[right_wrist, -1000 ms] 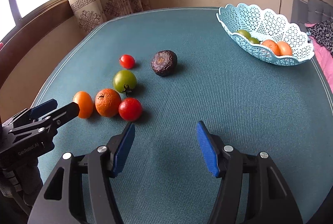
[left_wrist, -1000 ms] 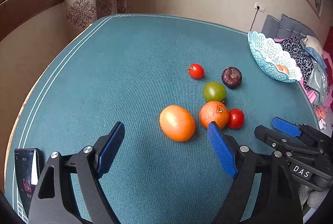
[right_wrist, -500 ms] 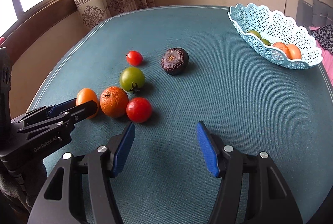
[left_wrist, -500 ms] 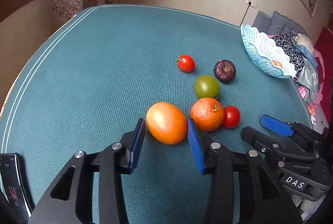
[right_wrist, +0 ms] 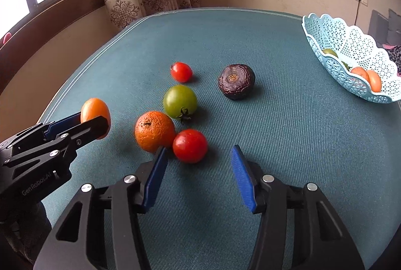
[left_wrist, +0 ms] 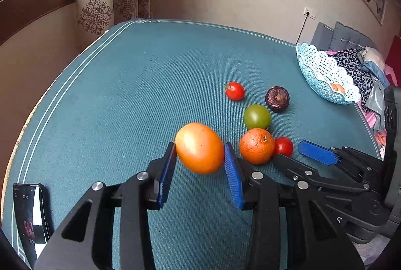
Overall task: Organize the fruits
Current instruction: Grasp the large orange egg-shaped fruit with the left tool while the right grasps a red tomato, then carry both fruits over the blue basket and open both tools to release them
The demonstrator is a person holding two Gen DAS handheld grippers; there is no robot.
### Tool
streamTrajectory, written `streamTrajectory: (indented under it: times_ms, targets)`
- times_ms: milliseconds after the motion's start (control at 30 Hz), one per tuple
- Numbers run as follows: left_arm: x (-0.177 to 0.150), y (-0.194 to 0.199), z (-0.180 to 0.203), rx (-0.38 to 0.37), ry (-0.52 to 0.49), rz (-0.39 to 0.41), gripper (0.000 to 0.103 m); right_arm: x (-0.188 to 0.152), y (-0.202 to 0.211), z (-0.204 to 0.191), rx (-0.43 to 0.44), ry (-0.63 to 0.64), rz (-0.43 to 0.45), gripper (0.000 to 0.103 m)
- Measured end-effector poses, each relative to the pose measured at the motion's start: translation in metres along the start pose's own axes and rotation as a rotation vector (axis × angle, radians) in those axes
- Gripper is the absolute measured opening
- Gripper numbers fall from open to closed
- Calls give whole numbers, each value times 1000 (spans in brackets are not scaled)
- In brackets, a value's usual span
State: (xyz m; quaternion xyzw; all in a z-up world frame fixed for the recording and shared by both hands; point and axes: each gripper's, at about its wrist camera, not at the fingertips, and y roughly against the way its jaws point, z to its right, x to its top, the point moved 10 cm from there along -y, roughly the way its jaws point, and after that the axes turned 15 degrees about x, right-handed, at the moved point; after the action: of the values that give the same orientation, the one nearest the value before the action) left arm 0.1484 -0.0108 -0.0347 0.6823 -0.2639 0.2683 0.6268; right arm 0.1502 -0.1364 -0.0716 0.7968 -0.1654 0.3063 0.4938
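Observation:
My left gripper [left_wrist: 199, 157] is shut on a smooth orange fruit [left_wrist: 199, 147] and holds it just above the teal table; it also shows in the right wrist view [right_wrist: 94, 110]. My right gripper [right_wrist: 198, 159] is open, with a red tomato [right_wrist: 190, 146] just ahead of its fingertips. A rough orange [right_wrist: 154, 131], a green tomato [right_wrist: 180, 101], a small red tomato [right_wrist: 181, 72] and a dark purple fruit [right_wrist: 236, 81] lie on the table. A light blue lace basket [right_wrist: 351, 49] at the far right holds several fruits.
The teal table [left_wrist: 150, 69] has a rounded edge on the left, with a curtain and window beyond. A phone [left_wrist: 27, 214] stands at the near left edge. A bed with clothes [left_wrist: 363, 62] lies behind the basket.
My left gripper closed on the smooth orange fruit and lifted it off the table. My right gripper moved forward toward the red tomato, still open.

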Motion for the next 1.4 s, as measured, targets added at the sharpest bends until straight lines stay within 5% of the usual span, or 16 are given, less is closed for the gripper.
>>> streamTrajectory:
  times_ms: [267,1000,1400]
  targets:
    - [2,1,1,8,1,-1,40,8,-8,-3,49,-5,-5,30]
    - [23,20,28,13,-29,45,40,20,62,64,-20,-112,144,29]
    - [54,38,78,-31,-75,91,40,45,117,122,-100,-158,269,29]
